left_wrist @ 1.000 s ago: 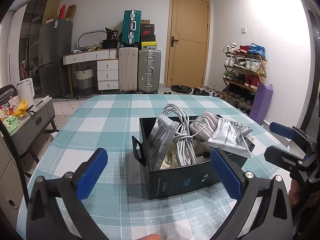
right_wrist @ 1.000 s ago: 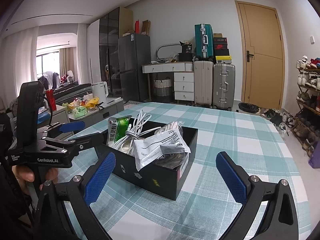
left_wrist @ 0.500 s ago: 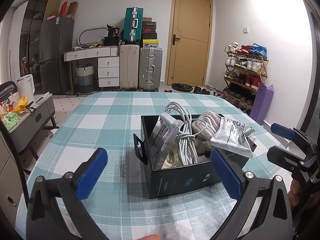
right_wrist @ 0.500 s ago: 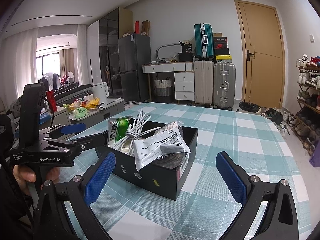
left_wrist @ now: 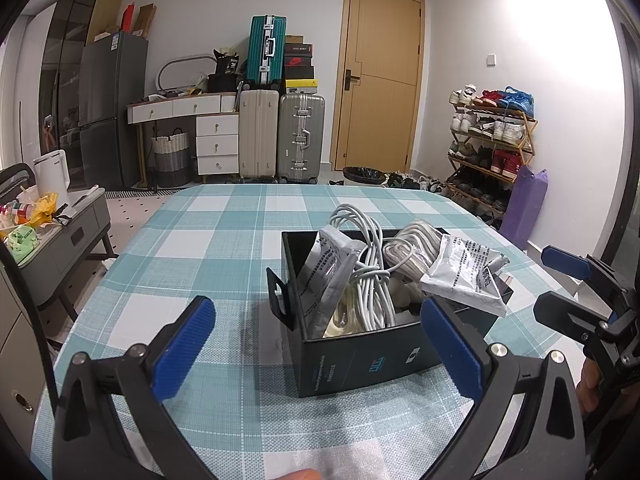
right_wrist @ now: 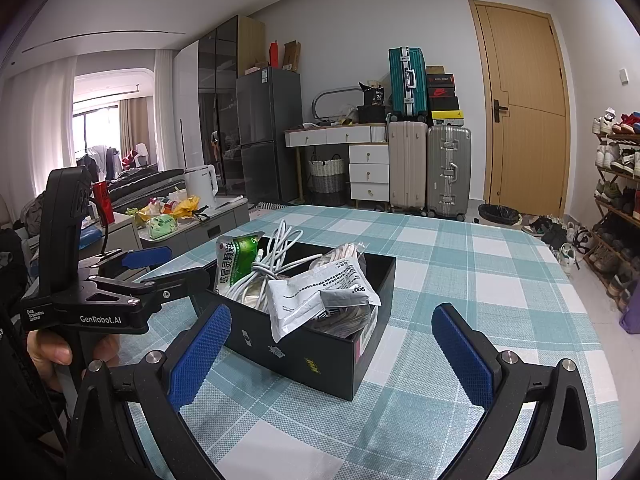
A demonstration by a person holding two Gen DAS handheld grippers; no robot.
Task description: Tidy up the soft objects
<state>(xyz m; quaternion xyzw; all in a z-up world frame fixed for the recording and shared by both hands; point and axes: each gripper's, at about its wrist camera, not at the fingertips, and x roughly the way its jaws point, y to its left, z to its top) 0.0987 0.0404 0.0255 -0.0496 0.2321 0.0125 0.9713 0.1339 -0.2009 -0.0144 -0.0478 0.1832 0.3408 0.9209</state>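
Note:
A black open box (left_wrist: 360, 360) (right_wrist: 304, 356) stands on the teal-and-white checked tablecloth (left_wrist: 200, 248). It holds coiled white cables (left_wrist: 368, 280) (right_wrist: 276, 252), a grey printed sachet (left_wrist: 464, 276) (right_wrist: 316, 300) hanging over the rim, a silver pouch (left_wrist: 328, 268) and a green sachet (right_wrist: 234, 256). My left gripper (left_wrist: 320, 348) is open and empty, just in front of the box. My right gripper (right_wrist: 332, 352) is open and empty, also facing the box. Each gripper shows in the other's view, the right one (left_wrist: 560, 284) and the left one (right_wrist: 160, 268).
Suitcases (left_wrist: 280, 136), a white drawer desk (left_wrist: 200, 128), a wooden door (left_wrist: 380, 80) and a shoe rack (left_wrist: 488, 148) stand beyond the table. A grey side cabinet with snacks and a kettle (right_wrist: 180, 216) is to the left of the table.
The left wrist view has tilted up slightly, so the box sits lower in it. Both grippers stay open and empty; the right view is unchanged.

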